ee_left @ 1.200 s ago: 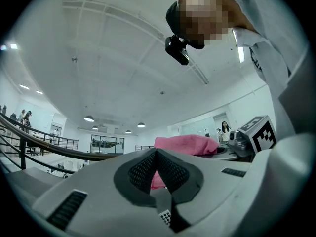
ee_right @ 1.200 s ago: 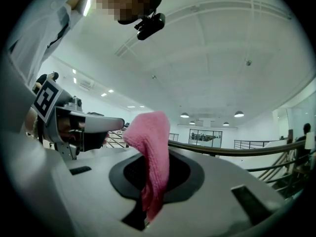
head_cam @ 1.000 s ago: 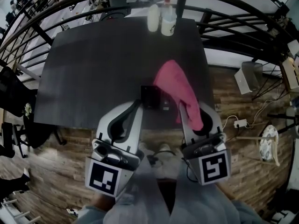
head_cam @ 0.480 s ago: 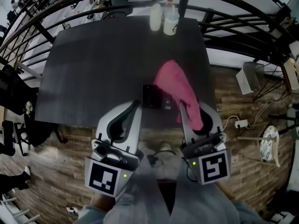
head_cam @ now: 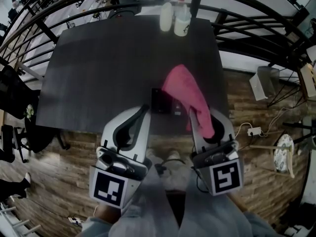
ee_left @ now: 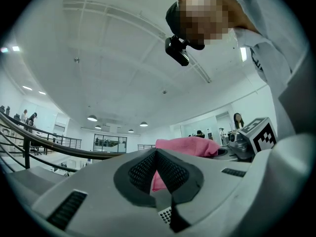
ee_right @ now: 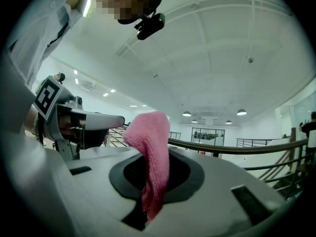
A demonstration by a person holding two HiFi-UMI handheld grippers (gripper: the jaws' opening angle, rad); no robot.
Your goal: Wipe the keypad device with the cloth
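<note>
Jaws of the right gripper (head_cam: 200, 116) pinch the one pink cloth (head_cam: 183, 89), partly over the single keypad device (head_cam: 160, 101); left gripper's (head_cam: 144, 108) are closed, empty. Two bottles (head_cam: 167, 17) behind.

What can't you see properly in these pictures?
Keypad device: head view, right part covered by the pink cloth; its keys are too small and dark.
Two bottles: head view, labels too small and blurred.
Table: missing from both gripper views, which look up at the ceiling.
</note>
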